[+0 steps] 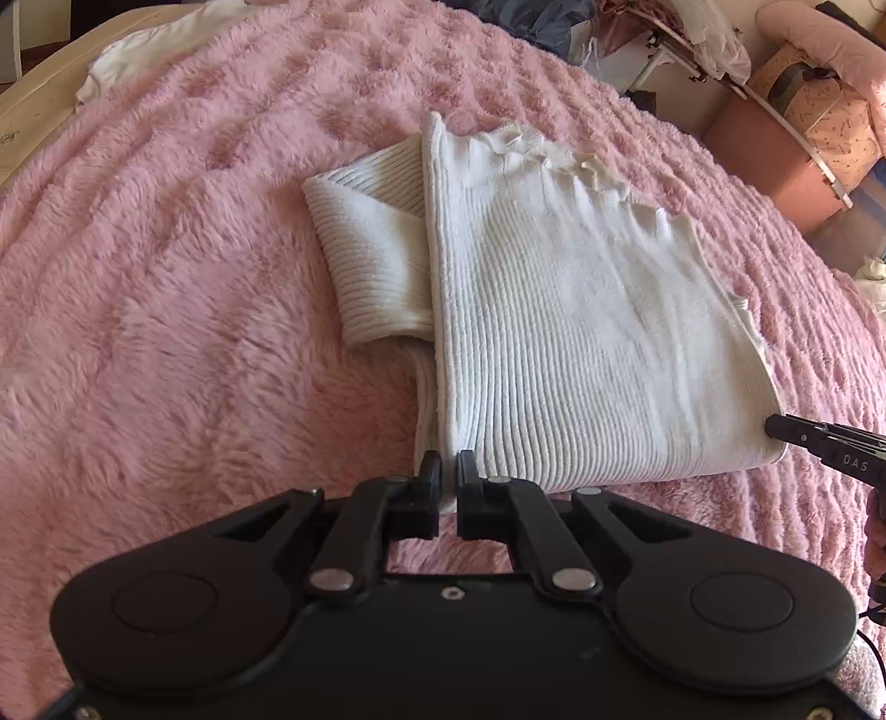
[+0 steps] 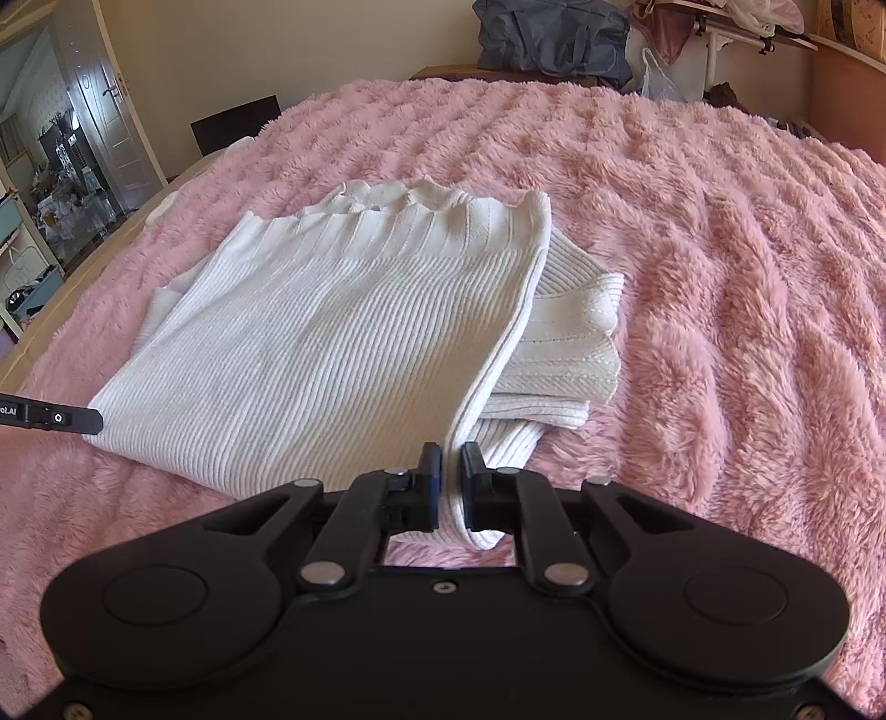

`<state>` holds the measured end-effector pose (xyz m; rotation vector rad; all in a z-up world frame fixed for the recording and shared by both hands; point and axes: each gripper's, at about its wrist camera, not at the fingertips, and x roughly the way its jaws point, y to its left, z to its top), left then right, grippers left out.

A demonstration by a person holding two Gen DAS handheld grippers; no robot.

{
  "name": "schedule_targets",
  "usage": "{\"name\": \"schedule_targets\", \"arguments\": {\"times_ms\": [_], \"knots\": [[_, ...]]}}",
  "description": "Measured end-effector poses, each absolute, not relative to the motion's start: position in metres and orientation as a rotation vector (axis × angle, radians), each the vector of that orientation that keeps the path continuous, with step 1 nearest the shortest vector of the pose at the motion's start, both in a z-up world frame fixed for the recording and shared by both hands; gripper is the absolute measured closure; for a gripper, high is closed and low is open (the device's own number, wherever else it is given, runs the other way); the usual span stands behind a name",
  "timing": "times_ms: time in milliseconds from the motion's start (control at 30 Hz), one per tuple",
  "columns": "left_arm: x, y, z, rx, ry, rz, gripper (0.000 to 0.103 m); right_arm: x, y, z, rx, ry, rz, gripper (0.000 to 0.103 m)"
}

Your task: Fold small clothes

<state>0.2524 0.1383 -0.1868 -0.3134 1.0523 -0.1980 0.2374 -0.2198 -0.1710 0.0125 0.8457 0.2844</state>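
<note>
A white ribbed knit top (image 1: pixel 565 332) lies partly folded on the pink fluffy blanket (image 1: pixel 183 310); it also shows in the right wrist view (image 2: pixel 332 343). A sleeve (image 1: pixel 376 266) sticks out from under the folded panel. My left gripper (image 1: pixel 448 471) is shut on the near left corner of the top's edge. My right gripper (image 2: pixel 451 465) is shut on the opposite near corner, with cloth between the pads. Each gripper's tip shows in the other's view, the right one (image 1: pixel 775 429) and the left one (image 2: pixel 91 420), at the garment's far corners.
A second white garment (image 1: pixel 144 50) lies at the blanket's far left by the bed edge. A dark blue bag (image 2: pixel 554 39), a clothes rack and boxes (image 1: pixel 819 111) stand beyond the bed. A door (image 2: pixel 111 111) is at the left.
</note>
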Motion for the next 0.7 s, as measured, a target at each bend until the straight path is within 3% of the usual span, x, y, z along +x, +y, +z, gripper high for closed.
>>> {"name": "schedule_targets", "arguments": {"times_ms": [300,333,400,500,567,700], "knots": [[0.260,0.135,-0.214,-0.327,1.085,-0.163,0.099,0.248,-0.233,-0.204,0.044,0.919,0.227,0.093],[0.259,0.135,-0.212,-0.321,1.082,-0.164,0.098,0.248,-0.234,-0.204,0.048,0.920,0.223,0.089],[0.256,0.137,-0.204,-0.325,1.057,-0.149,0.086,0.244,-0.234,-0.197,0.043,0.902,0.209,0.082],[0.251,0.138,-0.191,-0.300,1.030,-0.148,0.085,0.235,-0.229,-0.183,-0.013,0.877,0.200,0.066],[0.247,0.138,-0.182,-0.267,1.011,-0.138,0.085,0.227,-0.224,-0.171,-0.058,0.849,0.193,0.035],[0.241,0.143,-0.166,-0.249,0.961,-0.122,0.078,0.213,-0.208,-0.147,-0.114,0.805,0.209,0.023]]}}
